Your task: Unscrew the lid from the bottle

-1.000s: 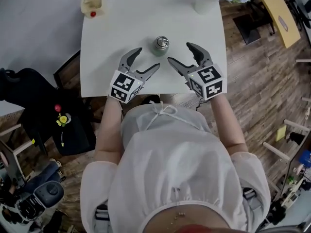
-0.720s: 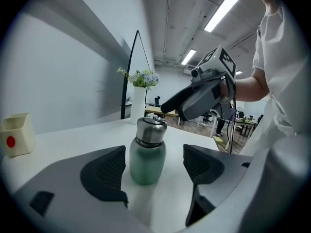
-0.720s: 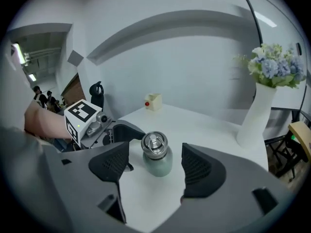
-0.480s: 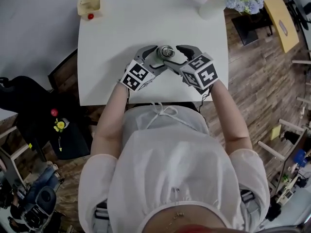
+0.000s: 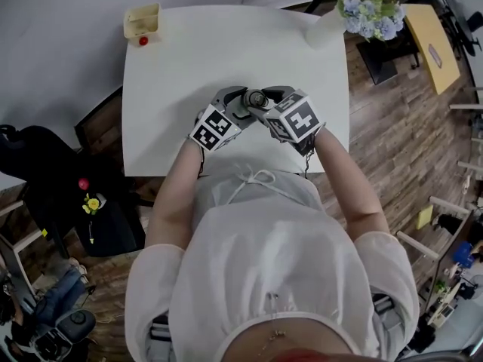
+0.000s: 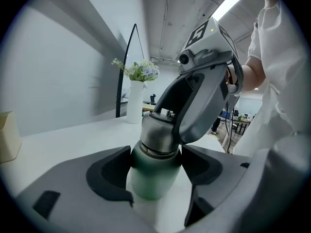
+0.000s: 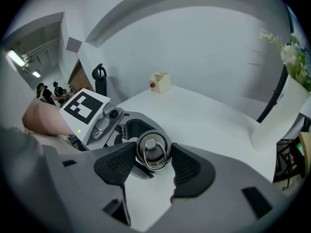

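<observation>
A small green bottle (image 6: 151,181) with a steel lid (image 7: 152,151) bearing a ring stands upright on the white table (image 5: 189,66), near its front edge. My left gripper (image 5: 240,101) reaches in low from the left. Its jaws have just been closing, and both pads now lie against the green body. My right gripper (image 5: 261,97) comes down steeply over the top from the right. Its jaws have also just been closing, and its pads (image 7: 121,165) sit against the lid's rim on both sides. In the head view the bottle (image 5: 255,97) is mostly hidden by the two grippers.
A yellow box (image 5: 142,23) with a red knob sits at the table's far left corner. A white vase (image 5: 323,26) of blue and white flowers stands at the far right corner. A dark chair (image 5: 45,172) is left of the table, on the wooden floor.
Both grippers have moved in from beside the bottle and dropped around it. The right jaws have narrowed onto the lid, and the left jaws now flank the body.
</observation>
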Demonstrator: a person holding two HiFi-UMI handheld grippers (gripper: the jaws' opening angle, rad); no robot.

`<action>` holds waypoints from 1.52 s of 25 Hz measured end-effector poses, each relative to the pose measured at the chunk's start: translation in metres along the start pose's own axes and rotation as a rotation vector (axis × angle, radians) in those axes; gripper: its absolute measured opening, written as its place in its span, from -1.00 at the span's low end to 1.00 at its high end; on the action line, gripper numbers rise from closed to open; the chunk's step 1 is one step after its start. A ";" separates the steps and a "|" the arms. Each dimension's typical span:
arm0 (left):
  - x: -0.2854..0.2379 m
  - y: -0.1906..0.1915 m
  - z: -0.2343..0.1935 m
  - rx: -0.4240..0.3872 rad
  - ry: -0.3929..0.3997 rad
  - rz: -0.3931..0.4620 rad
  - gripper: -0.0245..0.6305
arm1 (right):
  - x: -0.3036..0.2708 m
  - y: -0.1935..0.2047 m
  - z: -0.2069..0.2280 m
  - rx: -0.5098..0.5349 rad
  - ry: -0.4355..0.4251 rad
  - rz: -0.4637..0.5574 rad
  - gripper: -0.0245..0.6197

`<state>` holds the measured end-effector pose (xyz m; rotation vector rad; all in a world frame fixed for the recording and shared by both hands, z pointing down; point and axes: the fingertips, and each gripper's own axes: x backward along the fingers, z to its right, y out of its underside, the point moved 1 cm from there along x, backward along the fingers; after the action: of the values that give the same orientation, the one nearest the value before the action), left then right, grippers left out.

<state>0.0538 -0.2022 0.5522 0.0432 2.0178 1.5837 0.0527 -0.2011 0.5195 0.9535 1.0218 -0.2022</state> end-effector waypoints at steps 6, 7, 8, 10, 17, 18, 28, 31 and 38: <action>-0.001 0.001 -0.001 0.004 0.018 0.003 0.13 | -0.004 0.001 0.000 0.082 -0.047 -0.068 -0.18; -0.001 0.001 0.000 0.001 0.019 -0.003 0.13 | -0.003 0.001 0.000 0.110 -0.062 -0.076 -0.18; -0.002 0.001 0.000 -0.001 0.021 -0.008 0.13 | -0.003 0.001 0.000 0.141 -0.077 -0.084 -0.18; -0.001 0.001 0.000 -0.004 0.026 -0.015 0.13 | -0.003 0.000 -0.002 0.215 -0.114 -0.110 -0.18; -0.001 0.003 -0.001 0.007 0.048 -0.023 0.13 | -0.006 0.000 -0.005 0.556 -0.273 -0.227 -0.18; -0.002 0.003 -0.002 0.008 0.049 -0.023 0.13 | -0.005 0.000 -0.005 0.602 -0.296 -0.230 -0.18; -0.002 0.004 -0.003 0.017 0.050 -0.024 0.13 | -0.001 0.000 -0.009 0.659 -0.323 -0.312 -0.16; -0.002 0.003 -0.003 0.017 0.047 -0.023 0.13 | 0.001 0.002 -0.005 0.600 -0.275 -0.303 0.00; -0.001 0.003 -0.003 0.019 0.043 -0.018 0.13 | 0.004 -0.003 0.007 0.136 -0.144 -0.225 0.01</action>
<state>0.0526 -0.2042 0.5556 -0.0019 2.0610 1.5665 0.0576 -0.2074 0.5160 0.9318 0.9901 -0.5261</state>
